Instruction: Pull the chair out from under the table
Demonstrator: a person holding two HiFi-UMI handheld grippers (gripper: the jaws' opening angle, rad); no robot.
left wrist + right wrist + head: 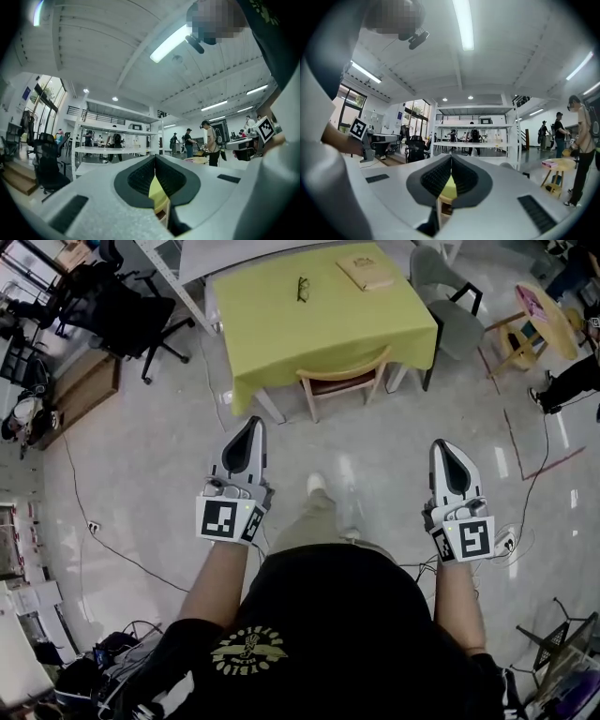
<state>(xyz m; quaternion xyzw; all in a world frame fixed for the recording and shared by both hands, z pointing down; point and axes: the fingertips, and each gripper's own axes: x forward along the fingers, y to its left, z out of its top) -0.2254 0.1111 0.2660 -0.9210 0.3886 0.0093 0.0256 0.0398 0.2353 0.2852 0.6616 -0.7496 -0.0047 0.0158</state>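
1. Nearest us, our left gripper (251,427) and right gripper (442,448) point level with jaws together and empty, since we judge the chair still out of reach.
2. Ahead, the wooden chair (343,378) sits tucked under the table's near edge.
3. That yellow-clothed table (272,338) carries glasses (302,289) and a book (366,272).

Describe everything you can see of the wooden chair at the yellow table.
The wooden chair has a light wood frame with a curved top rail, a dark reddish-brown seat and pale legs. It stands upright on the floor, pushed in at the near edge of the yellow-clothed table, seat partly under it, back facing the camera. The left hand-held gripper and right hand-held gripper are well short of it; nothing grips it.
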